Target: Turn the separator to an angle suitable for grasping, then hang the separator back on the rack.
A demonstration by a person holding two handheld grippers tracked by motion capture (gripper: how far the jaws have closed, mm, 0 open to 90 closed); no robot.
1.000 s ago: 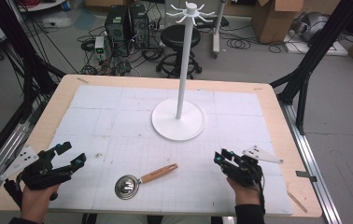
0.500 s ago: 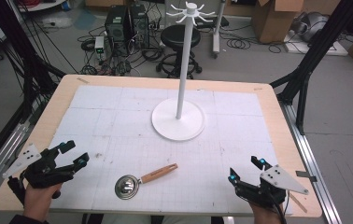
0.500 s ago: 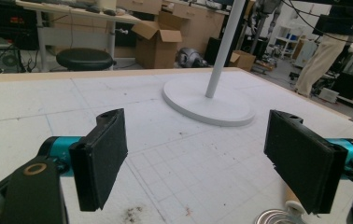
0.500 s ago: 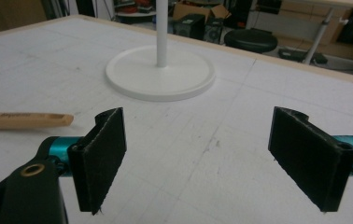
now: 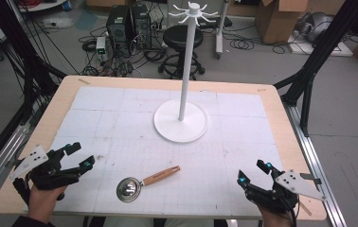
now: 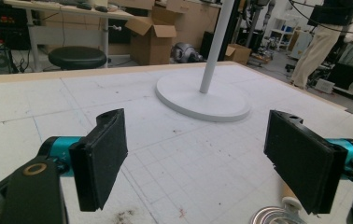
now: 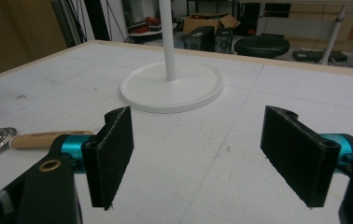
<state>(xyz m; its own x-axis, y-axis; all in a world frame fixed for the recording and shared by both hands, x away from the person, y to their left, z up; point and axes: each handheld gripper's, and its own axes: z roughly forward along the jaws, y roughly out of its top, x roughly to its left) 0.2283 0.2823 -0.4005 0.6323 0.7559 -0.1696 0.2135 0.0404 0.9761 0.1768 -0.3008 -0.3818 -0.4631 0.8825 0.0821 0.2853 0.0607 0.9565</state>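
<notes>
Between two wide-open grippers, left (image 5: 80, 155) and right (image 5: 252, 174), a scoop (image 5: 145, 182), wooden handle toward far right.

No legible text, label, brand, number or sign appears in any view. The wooden handle of the scoop (image 7: 48, 138) carries a dark imprint, seen in the right gripper view, but it is too small and blurred to read. The white mat (image 5: 120, 118) covering the tabletop bears only a printed grid of fine lines, with no numerals that can be made out. The cardboard boxes (image 6: 158, 39) on the floor beyond the table's far edge show no readable markings.
</notes>
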